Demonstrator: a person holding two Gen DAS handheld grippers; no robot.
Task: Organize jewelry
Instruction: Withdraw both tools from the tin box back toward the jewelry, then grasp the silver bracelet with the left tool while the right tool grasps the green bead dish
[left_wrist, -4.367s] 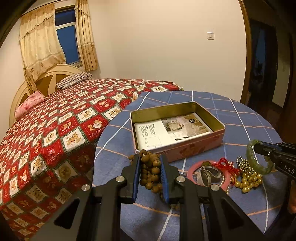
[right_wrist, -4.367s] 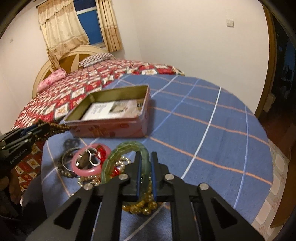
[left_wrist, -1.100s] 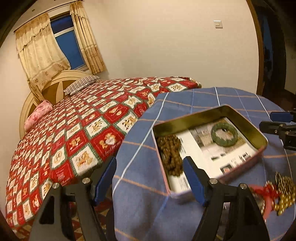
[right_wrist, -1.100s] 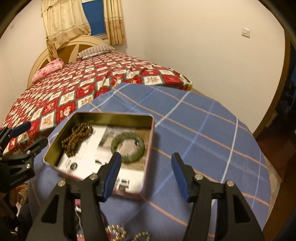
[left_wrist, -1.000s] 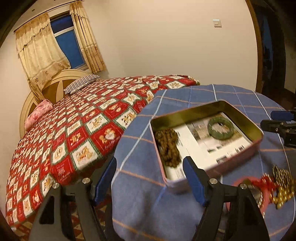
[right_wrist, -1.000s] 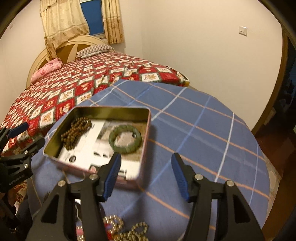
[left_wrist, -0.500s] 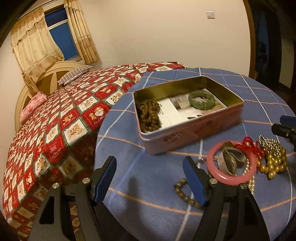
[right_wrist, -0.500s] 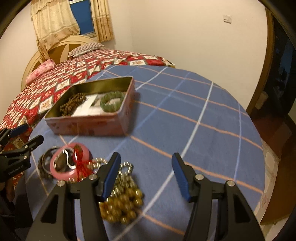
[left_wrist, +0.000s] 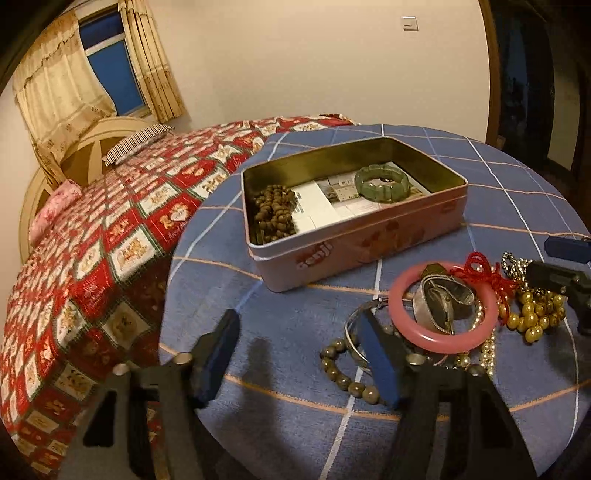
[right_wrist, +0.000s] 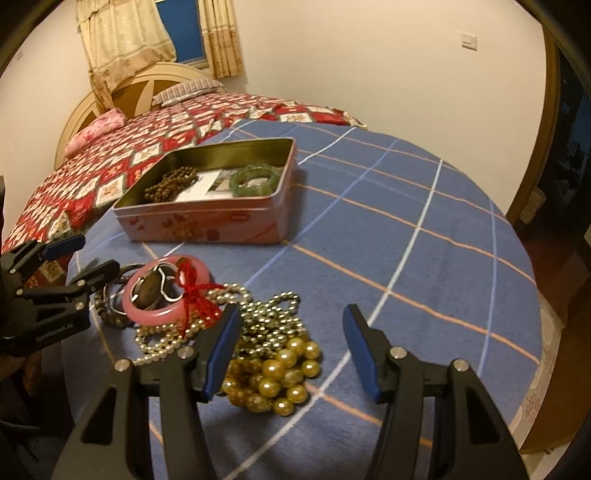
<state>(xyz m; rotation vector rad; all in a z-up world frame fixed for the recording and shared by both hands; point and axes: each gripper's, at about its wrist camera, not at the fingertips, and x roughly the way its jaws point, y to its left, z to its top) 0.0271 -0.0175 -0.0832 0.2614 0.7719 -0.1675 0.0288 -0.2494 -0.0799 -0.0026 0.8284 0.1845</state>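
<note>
A pink tin (left_wrist: 354, 236) (right_wrist: 207, 221) holds a brown bead bracelet (left_wrist: 275, 214) and a green jade bracelet (left_wrist: 380, 182). In front of it lies a pile: a pink bangle (left_wrist: 439, 306) (right_wrist: 159, 295), a red knotted string (left_wrist: 480, 269), gold pearls (left_wrist: 532, 317) (right_wrist: 273, 376), a silver bangle (left_wrist: 354, 328) and an olive bead bracelet (left_wrist: 343, 373). My left gripper (left_wrist: 299, 354) hovers low with its jaws closing; the olive beads lie just inside its right finger, not pinched. My right gripper (right_wrist: 291, 350) is open over the gold pearls.
The round table wears a blue checked cloth (right_wrist: 406, 229). A bed with a red patterned cover (left_wrist: 92, 240) stands close on the left. A dark doorway (right_wrist: 565, 147) is at the right. Bare cloth stretches to the right of the tin.
The brown beads and green bracelet, held earlier, now lie in the tin. Both grippers have drawn back from the tin and sunk toward the pile. The left jaws have narrowed.
</note>
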